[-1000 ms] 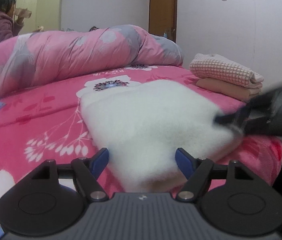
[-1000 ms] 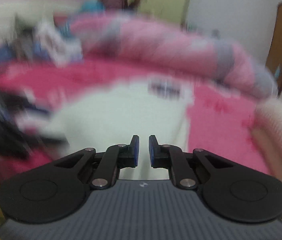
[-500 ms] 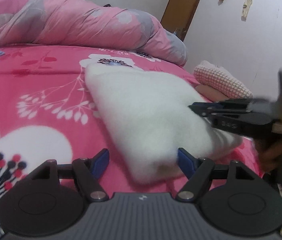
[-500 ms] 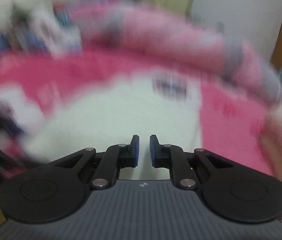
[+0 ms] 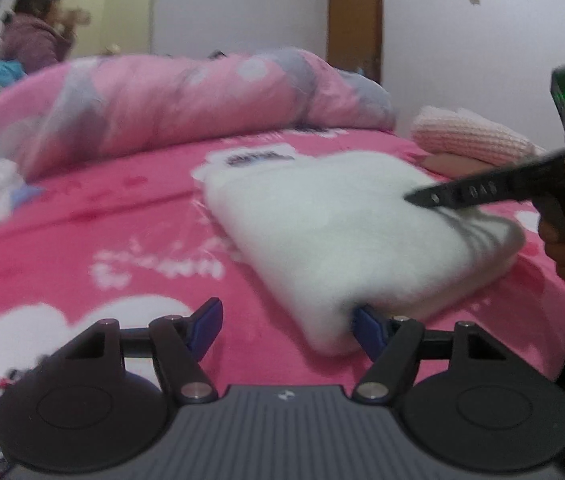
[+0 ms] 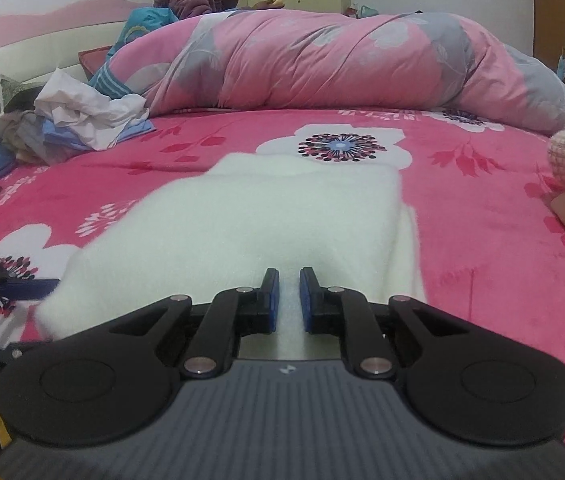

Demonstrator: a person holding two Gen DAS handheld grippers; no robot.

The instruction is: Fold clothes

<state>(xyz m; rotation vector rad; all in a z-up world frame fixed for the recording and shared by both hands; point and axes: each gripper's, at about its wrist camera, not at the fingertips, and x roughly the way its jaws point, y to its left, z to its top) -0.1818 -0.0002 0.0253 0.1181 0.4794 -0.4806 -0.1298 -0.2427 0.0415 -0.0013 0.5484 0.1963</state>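
Closing around the near corner of the folded white fleece garment [image 5: 346,236] on the bed [image 5: 122,248], the left tongs [image 5: 286,326] have slid sideways; the right tongs [image 6: 289,300], nearly together, now rest over it, suggesting another fold.

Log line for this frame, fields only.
task: fold clothes | item: white garment folded on bed | left hand-held gripper: closing at garment corner | right hand-held gripper: shut over garment

I see fluffy white fleece garment [image 6: 266,220], plush pink floral bed cover [image 6: 462,248], matt black plastic left tool [image 5: 286,326], blue rubbery pads [image 5: 206,322].
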